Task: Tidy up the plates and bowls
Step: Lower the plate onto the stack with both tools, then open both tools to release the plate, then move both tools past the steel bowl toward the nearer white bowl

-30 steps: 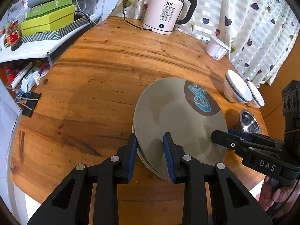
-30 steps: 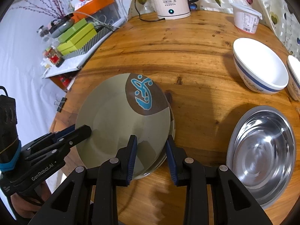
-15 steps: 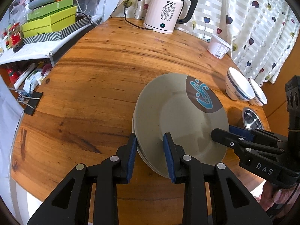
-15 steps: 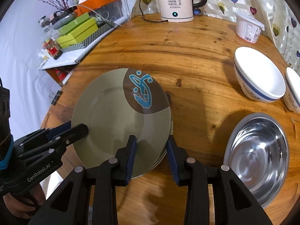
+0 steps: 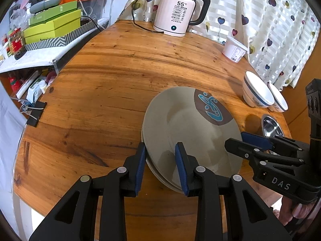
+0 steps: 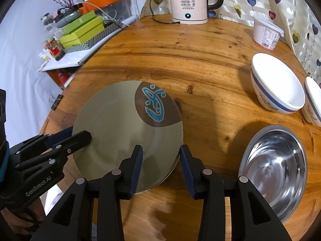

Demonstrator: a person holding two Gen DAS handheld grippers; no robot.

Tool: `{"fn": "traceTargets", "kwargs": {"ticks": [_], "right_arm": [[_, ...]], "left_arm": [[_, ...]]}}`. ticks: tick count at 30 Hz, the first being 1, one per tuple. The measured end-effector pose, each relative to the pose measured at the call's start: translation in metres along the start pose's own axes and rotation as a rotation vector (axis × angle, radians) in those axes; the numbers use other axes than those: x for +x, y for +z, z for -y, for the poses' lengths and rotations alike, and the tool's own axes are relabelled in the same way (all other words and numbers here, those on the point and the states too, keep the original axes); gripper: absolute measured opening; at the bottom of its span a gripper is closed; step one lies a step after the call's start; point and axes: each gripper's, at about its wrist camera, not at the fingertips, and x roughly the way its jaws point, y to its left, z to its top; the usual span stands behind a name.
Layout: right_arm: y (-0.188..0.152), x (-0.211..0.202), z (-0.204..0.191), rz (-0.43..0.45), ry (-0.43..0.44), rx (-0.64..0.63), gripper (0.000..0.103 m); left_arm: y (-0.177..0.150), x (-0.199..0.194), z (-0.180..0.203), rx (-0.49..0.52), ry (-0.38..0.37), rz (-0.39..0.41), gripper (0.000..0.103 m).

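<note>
the stack of plates [image 6: 120, 124] sits on the wooden table [image 5: 120, 76] near its front edge, and only the top plate [image 5: 188, 124] shows its face, grey-green with a brown patch and a blue figure; how many plates lie under it is hard to count, since only thin rims peek out at the near side. the left gripper [image 5: 160, 160] straddles the near-left rim of the stack, jaws apart, one pad outside the rim and the other over the top plate; whether either pad presses the plate cannot be told. the right gripper [image 6: 161, 164] straddles the near-right rim, its jaws opening, with clear gaps between the pads and the rim. the steel bowl [image 6: 274, 170] lies to the right of the stack, cut off at the frame edge and half hidden behind the right gripper in the left view. two white bowls [image 6: 276, 86] stand side by side beyond it, the farther one cut by the frame. a kettle [image 5: 178, 14] and a white tub [image 6: 265, 32] stand at the back.

compared with a second ago, the right jaws stand visibly wider and the plate has settled lower onto the stack; the left gripper looks unchanged.
</note>
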Motion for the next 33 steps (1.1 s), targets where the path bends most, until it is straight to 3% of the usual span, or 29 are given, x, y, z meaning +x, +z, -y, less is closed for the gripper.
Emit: {"fn": "traceTargets", "kwargs": {"ticks": [18,27,33], "right_arm": [[-0.008,-0.032,0.019,0.070,0.017,0.031,0.042],[-0.017,-0.066,0.027,0.130,0.010,0.042,0.042],[-0.024,-0.088,0.032,0.163,-0.005,0.047,0.042]], "left_arm": [[0.004,-0.001,-0.008,-0.021,-0.030,0.015,0.034],[0.003,-0.023,-0.010,-0.028,-0.029,0.059,0.034],[0.005,-0.041,0.011,0.011,-0.071,0.085,0.034]]}}
